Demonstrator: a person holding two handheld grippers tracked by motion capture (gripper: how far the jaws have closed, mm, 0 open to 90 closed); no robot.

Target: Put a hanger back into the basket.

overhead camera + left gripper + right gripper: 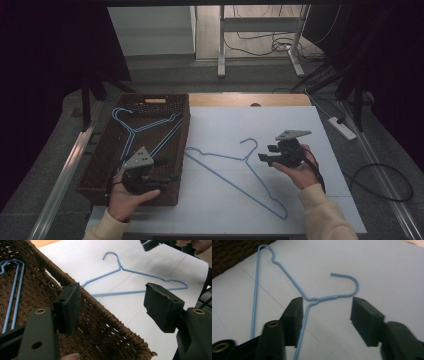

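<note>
1. Right tool (267, 154), high view: it is hovering over the white tabletop (225, 200), jaws pointing left toward the loose blue hanger (235, 172). That hanger is lying flat, hook (250, 143) toward the far edge, long bar running diagonally from near the basket (100, 165) down to the near right. The neck is sitting just left of the right tool, so the right hand is clearly the nearer one. Left tool (161, 180) is being held over the basket's near right corner; more blue hangers (145, 127) are lying inside the basket.

2. Left gripper view: left tool (112, 305) is standing wide apart, holding nothing. The basket rim is passing under its jaws; the loose hanger (135, 277) is lying beyond, well apart on the tabletop.

3. Right gripper view: right tool (325, 322) is spread, empty. The hanger's twisted neck (322, 298) is lying just ahead between the jaw lines, the hook curling right, one arm passing beside the left jaw. I'm judging a short forward-and-down approach onto the neck is needed.
</note>
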